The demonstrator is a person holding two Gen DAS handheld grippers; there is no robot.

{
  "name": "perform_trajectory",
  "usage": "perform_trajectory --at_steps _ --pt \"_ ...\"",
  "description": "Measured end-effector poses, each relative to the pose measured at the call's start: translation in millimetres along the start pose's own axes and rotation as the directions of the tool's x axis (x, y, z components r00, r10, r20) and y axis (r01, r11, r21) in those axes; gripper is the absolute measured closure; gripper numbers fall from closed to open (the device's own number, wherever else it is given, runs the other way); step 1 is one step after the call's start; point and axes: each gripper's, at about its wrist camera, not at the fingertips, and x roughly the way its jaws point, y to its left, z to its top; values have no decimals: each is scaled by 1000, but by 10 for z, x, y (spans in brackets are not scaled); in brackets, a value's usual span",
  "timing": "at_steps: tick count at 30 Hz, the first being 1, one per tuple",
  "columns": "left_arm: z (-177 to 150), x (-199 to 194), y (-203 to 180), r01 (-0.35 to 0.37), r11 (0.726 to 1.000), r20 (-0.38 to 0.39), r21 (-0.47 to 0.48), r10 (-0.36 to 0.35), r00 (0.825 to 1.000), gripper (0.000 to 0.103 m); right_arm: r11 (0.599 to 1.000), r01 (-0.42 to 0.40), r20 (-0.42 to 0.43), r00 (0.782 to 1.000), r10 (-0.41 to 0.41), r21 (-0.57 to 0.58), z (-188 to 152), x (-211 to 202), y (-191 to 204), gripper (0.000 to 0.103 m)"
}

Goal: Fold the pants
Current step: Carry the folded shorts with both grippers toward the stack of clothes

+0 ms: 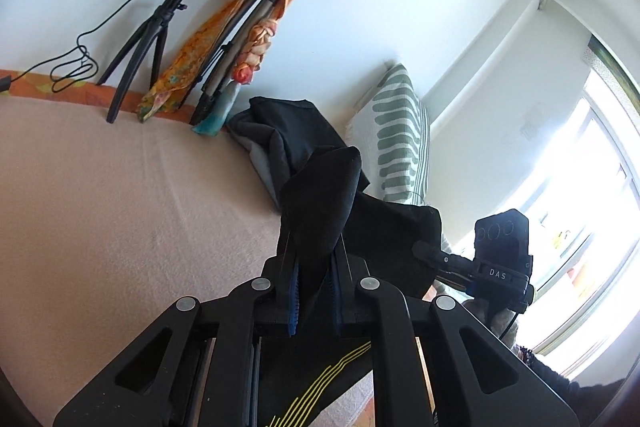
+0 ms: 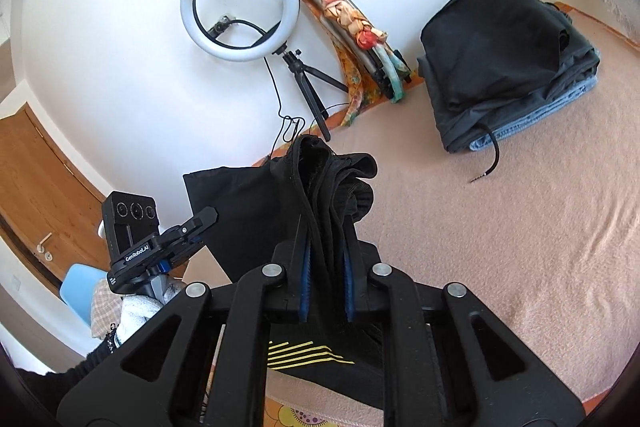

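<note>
Black pants with thin yellow stripes [image 1: 320, 207] hang lifted above the pink bed cover [image 1: 120, 207]. My left gripper [image 1: 314, 255] is shut on a bunched fold of the black cloth, which sticks up between its blue pads. In the right wrist view my right gripper [image 2: 326, 251] is likewise shut on a gathered edge of the pants [image 2: 332, 187], and the cloth spans to the left gripper [image 2: 200, 223] at the lower left. The right gripper [image 1: 424, 251] shows at the right of the left wrist view, pinching the same cloth. Yellow stripes show below both grippers.
A stack of folded dark and blue clothes [image 2: 508, 67] lies on the bed cover [image 2: 500, 247] by the wall, a drawstring trailing from it. A ring light on a tripod [image 2: 240, 5], a tied orange scarf [image 2: 352, 23] and a green-patterned pillow [image 1: 396, 131] stand along the wall.
</note>
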Motion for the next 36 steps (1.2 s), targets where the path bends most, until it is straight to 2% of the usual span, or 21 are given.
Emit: perform_trajectory --at_steps 10,21,28,36 --pt "212 444 -338 56 997 12 55 -56 998 93 999 43 99 994 -44 5 419 -396 -194 89" --pt "723 1115 -746 94 987 37 130 -99 994 93 995 103 204 973 -104 17 1291 -791 -609 89" --pt "1030 1488 -770 85 987 58 139 -93 994 93 990 143 212 968 -138 -10 1920 -735 -852 89" --pt "1318 1911 -609 15 987 81 163 -29 996 93 976 210 182 963 -197 -55 2610 -304 -1116 89"
